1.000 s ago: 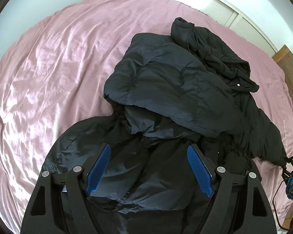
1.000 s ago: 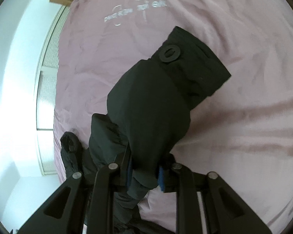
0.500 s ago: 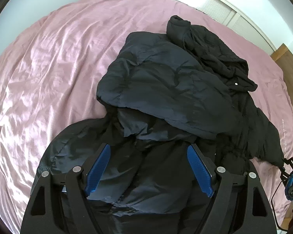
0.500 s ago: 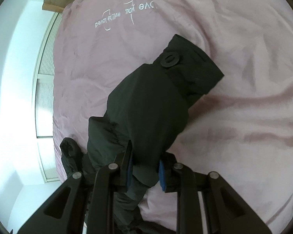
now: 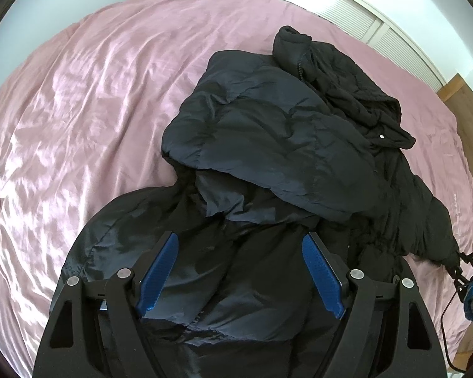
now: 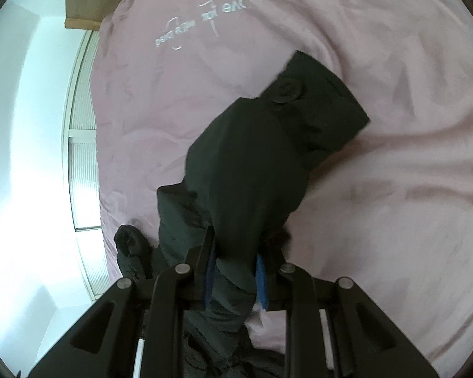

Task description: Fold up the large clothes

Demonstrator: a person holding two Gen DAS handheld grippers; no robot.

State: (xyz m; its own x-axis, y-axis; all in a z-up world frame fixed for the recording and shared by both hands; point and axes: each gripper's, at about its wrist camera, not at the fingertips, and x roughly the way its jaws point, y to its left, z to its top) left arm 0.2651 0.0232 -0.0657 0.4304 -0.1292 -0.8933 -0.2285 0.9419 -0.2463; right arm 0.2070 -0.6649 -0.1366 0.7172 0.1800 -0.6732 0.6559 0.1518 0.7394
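A black puffer jacket (image 5: pixel 268 145) lies crumpled on the pink bed sheet (image 5: pixel 78 110), its hood and collar toward the far side. My left gripper (image 5: pixel 241 242) hangs open just above the jacket's near part, blue pads wide apart on either side of the puffy cloth. One sleeve (image 5: pixel 432 230) stretches to the right edge. In the right wrist view that sleeve (image 6: pixel 261 157) runs out from between the fingers of my right gripper (image 6: pixel 236 239), whose jaws are closing and pinch it. The cuff with a round button (image 6: pixel 287 89) rests on the sheet.
White slatted doors (image 5: pixel 347 22) stand beyond the bed. A wooden board (image 5: pixel 466 94) runs along the right side. Pale embroidered writing (image 6: pixel 201 28) marks the sheet past the cuff. Bare pink sheet spreads to the left of the jacket.
The right wrist view has rolled a little, so the cuff now sits further right and lower. The right jaws have narrowed slightly on the sleeve. The left gripper and jacket look much the same.
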